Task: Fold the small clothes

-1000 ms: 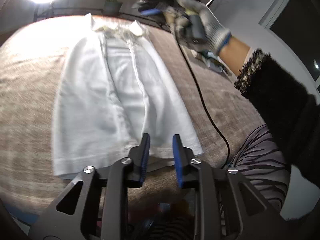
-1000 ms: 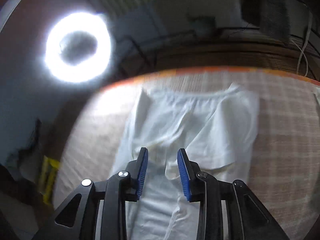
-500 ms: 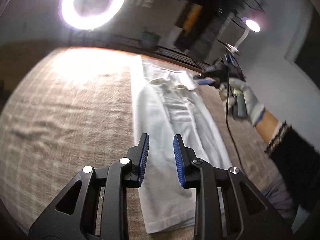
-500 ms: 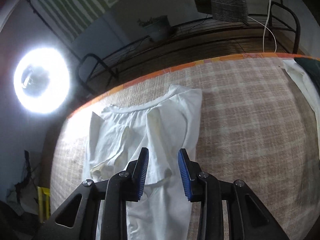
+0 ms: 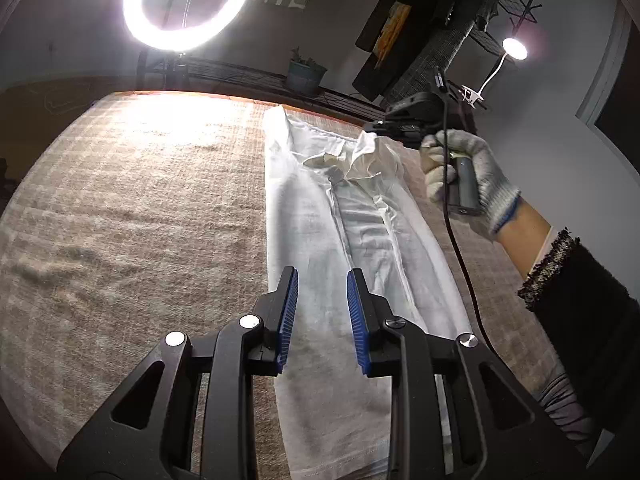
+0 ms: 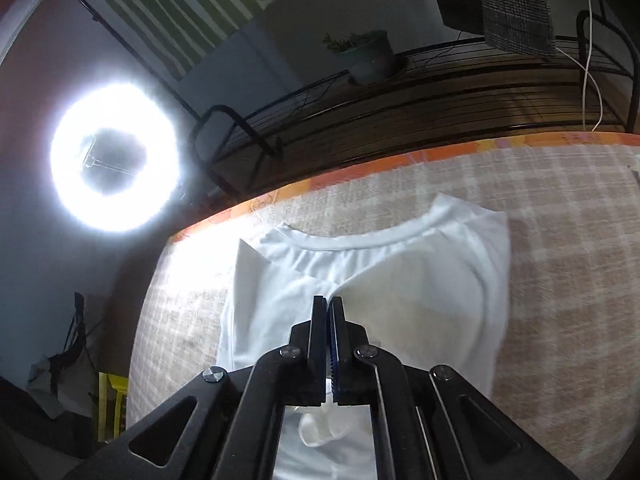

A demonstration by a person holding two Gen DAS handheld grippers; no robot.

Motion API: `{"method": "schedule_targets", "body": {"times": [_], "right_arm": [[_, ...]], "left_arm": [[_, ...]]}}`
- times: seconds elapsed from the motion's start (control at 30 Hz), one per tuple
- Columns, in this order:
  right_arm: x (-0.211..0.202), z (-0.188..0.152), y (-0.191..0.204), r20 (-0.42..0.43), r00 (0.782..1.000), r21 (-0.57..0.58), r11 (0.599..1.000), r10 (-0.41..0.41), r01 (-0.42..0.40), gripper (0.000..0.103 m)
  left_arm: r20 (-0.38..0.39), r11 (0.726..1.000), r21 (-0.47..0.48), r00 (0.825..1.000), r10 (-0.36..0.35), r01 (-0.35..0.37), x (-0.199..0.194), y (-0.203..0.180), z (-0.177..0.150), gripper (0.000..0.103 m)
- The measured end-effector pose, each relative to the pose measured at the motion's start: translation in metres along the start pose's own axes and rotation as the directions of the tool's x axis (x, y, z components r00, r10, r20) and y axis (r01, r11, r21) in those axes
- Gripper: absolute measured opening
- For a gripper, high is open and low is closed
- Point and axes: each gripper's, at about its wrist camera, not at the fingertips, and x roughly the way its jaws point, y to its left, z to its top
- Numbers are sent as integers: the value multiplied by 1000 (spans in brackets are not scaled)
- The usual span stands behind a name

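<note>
While the white shirt (image 5: 352, 216) lies as a long narrow strip on the checked blanket (image 5: 132, 216), its neckline toward the blanket's far orange-trimmed edge and its hem at the near edge, the right tool (image 6: 329, 312) is pinched tight on a flap of cloth near the collar, with white fabric showing between its blue pads; the left-wrist view shows that flap (image 5: 374, 156) lifted off the strip under the gloved right hand (image 5: 466, 172). The left tool (image 5: 322, 300) hovers over the lower half of the shirt with its jaws spread wide and nothing between them. The main risk, as I judge it, is that the pinch holds only the top layer: drawing it toward the hem could peel the folded side open or drag the whole strip askew, since nothing pins the lower end. A thin bite could also slip out midway and leave a crumpled, crooked fold. The black cable (image 5: 460, 264) trailing beside the shirt's right edge could snag the cloth. Compared with half a second ago, the right tool has gone from open above the collar area to closed on it, and the left tool has shifted so the strip now sits directly ahead of it, still open.
</note>
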Motion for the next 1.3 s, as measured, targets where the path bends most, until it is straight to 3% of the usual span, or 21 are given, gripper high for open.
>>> {"method": "schedule_targets", "body": {"times": [0.33, 0.4, 0.43, 0.5, 0.53, 0.6, 0.67, 0.8, 0.9, 1.03, 1.17, 1.3], "right_arm": [[70, -4, 14, -74, 997, -1, 999, -36, 36, 0], [71, -4, 13, -74, 997, 1, 1000, -4, 4, 5], [67, -4, 12, -72, 996, 21, 999, 51, -50, 14], [53, 1, 9, -56, 984, 75, 984, 168, -163, 27], [34, 4, 8, -14, 975, 88, 971, 223, -221, 28], [-3, 7, 12, 42, 974, 71, 972, 222, -225, 28], [-36, 5, 14, 68, 974, 55, 974, 216, -220, 28], [-107, -19, 17, 88, 984, -1, 988, 152, -153, 28], [-155, -67, 9, 80, 989, -28, 992, 121, -119, 30], [-188, -177, 9, 20, 998, -122, 991, 52, -49, 30], [-182, -279, 29, -68, 998, -266, 964, -19, 0, 32], [-163, -350, 69, -104, 992, -436, 900, -77, 24, 49]], "left_arm": [[3, 1000, 0, 1000, 29, -29, 3, 3, 7, 25], [5, 999, -8, 999, 35, -35, 3, 5, 8, 25], [5, 999, -10, 999, 37, -37, 2, 6, 8, 25], [7, 999, -7, 999, 44, -43, 1, 9, 9, 25], [4, 999, -4, 999, 47, -47, 1, 9, 8, 25], [-15, 999, 1, 999, 47, -47, 0, 11, 5, 26], [-31, 999, -5, 999, 38, -38, -2, 13, -1, 34], [-54, 1000, -10, 998, 27, -27, -11, 19, -15, 35], [-74, 999, -17, 996, 49, -51, -17, 24, -31, 38], [-147, 996, -83, 989, 24, -37, -17, 33, -57, 39], [-206, 991, -131, 978, 13, -40, -15, 35, -82, 39], [-238, 980, -195, 971, -13, -35, -14, 37, -100, 39]]}}
